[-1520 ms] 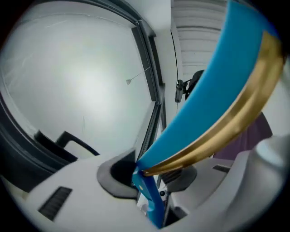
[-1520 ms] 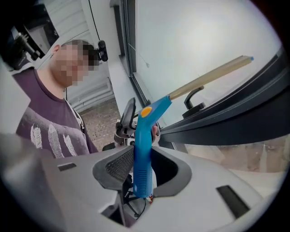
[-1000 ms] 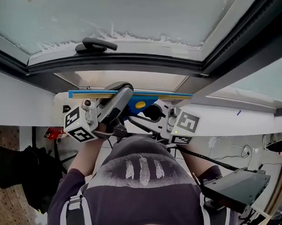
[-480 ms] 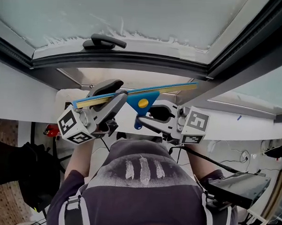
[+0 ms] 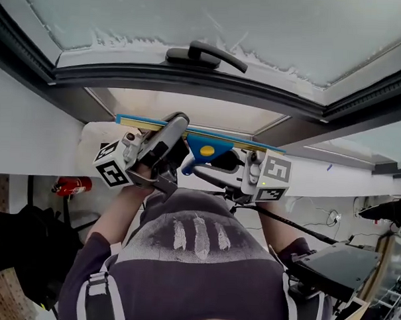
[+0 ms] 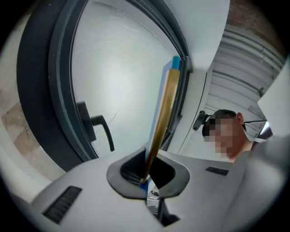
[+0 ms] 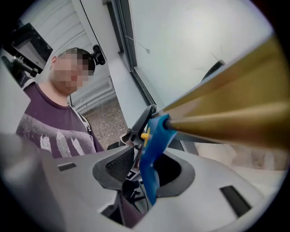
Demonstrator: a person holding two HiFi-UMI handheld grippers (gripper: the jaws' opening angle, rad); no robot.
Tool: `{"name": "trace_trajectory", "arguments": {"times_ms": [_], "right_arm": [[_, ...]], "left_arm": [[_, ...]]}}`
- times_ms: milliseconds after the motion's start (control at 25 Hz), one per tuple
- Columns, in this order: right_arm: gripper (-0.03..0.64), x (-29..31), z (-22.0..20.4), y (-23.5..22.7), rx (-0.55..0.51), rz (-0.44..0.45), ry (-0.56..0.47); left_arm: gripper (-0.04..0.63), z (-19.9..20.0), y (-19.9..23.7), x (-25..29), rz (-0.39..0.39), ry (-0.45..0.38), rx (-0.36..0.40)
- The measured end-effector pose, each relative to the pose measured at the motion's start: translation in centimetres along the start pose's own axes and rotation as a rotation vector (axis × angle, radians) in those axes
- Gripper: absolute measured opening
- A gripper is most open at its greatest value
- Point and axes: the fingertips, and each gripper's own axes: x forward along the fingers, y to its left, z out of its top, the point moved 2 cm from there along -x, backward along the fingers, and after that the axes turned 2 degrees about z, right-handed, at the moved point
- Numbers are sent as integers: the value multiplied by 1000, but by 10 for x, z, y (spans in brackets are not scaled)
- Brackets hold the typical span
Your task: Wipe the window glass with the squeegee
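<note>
The jaws of the left hand-held gripper (image 6: 146,176) have just been closed onto the brass bar of the squeegee (image 5: 204,148), whose blue grip is clamped in the right hand-held gripper (image 7: 147,174). The bar, tilted half a second ago, has been brought level below the window handle (image 5: 206,55), off the glass (image 5: 193,16). Wiping is judged not yet begun. The dark frame (image 5: 191,79) just below the handle must be cleared first.

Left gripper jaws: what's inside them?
One end of the squeegee, its brass rail with a bit of blue rubber beneath, pinched in the shut left gripper. The rail's very tip is covered by the pads.
</note>
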Motion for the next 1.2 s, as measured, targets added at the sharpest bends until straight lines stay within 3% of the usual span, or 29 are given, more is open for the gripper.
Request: {"name": "trace_trajectory", "arguments": {"times_ms": [240, 320, 440, 520, 600, 680, 760, 920, 1080, 1200], "right_arm": [[124, 22, 11, -13, -75, -103, -79], [103, 17, 11, -16, -79, -120, -61], [96, 4, 13, -17, -36, -128, -17], [95, -8, 21, -12, -7, -129, -5], [95, -20, 36, -7, 1, -128, 14], [95, -32, 62, -4, -16, -130, 32], [95, -44, 97, -5, -50, -134, 34], [95, -64, 174, -11, -118, -157, 53], [95, -79, 242, -9, -156, -172, 98], [95, -89, 286, -14, -165, -188, 103]], "left_arm": [[5, 25, 4, -7, 10, -113, -2], [5, 23, 5, -4, 8, -113, 1], [11, 13, 0, 5, 17, -34, 138], [107, 8, -11, 7, -11, 35, 259], [155, 4, -23, 5, -47, 100, 369], [214, 0, -30, 4, -75, 152, 433], [215, -3, -31, 8, -96, 200, 472], [206, 1, -37, 33, -150, 236, 521], [5, -9, -54, 67, -176, 373, 743], [5, -22, -68, 96, -220, 470, 819]]}}
